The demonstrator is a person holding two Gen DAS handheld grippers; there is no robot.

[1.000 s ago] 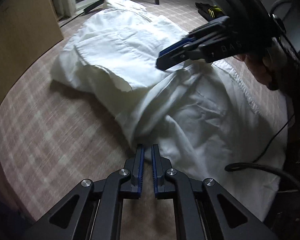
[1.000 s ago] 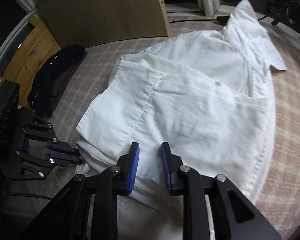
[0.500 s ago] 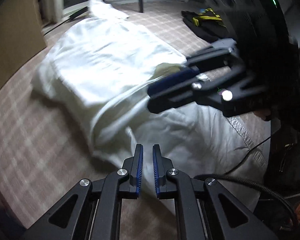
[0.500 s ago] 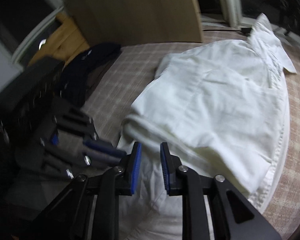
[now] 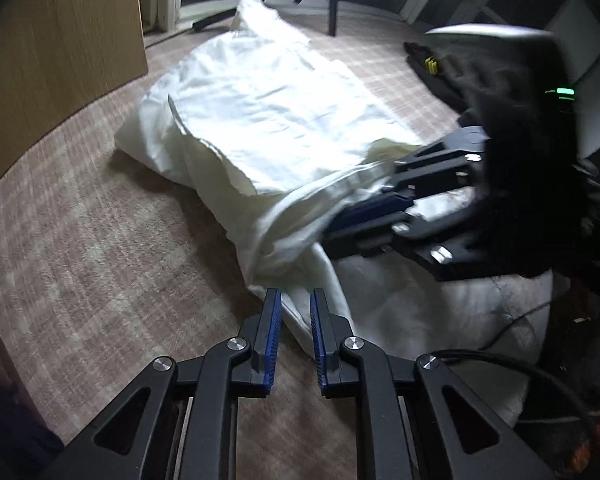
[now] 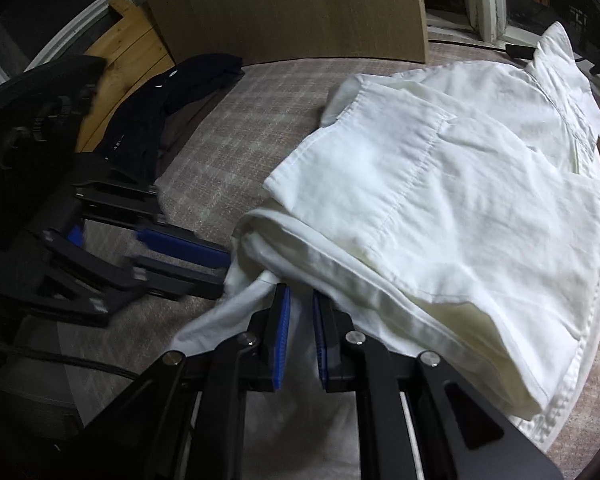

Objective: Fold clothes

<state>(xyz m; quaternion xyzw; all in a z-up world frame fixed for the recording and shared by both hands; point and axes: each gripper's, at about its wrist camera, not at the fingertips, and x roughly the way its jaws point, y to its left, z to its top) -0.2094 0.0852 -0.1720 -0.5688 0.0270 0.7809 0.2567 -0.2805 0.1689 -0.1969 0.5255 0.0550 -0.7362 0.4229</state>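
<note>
A white shirt (image 5: pixel 276 120) lies partly folded on a plaid-covered surface, collar at the far end; it also shows in the right wrist view (image 6: pixel 460 184). My left gripper (image 5: pixel 295 300) is open, its jaws a small gap apart, with the shirt's near hem edge between the tips. My right gripper (image 6: pixel 299 296) is open a small gap, tips pushed under the folded layers at the shirt's lower end. Each gripper shows in the other's view: the right one (image 5: pixel 364 220) at the cloth, the left one (image 6: pixel 204 264) at the hem's left corner.
A plaid cover (image 5: pixel 80 240) spreads under the shirt. A wooden board (image 6: pixel 292 8) stands behind. Dark clothing (image 6: pixel 172 92) lies at the left. A dark bag with yellow marks (image 5: pixel 432 68) lies at the far right. A black cable (image 5: pixel 520 364) runs at the near right.
Both grippers moved in low to the shirt's near hem. The left jaws opened slightly around the hem edge. The right tips slid under the folded layers.
</note>
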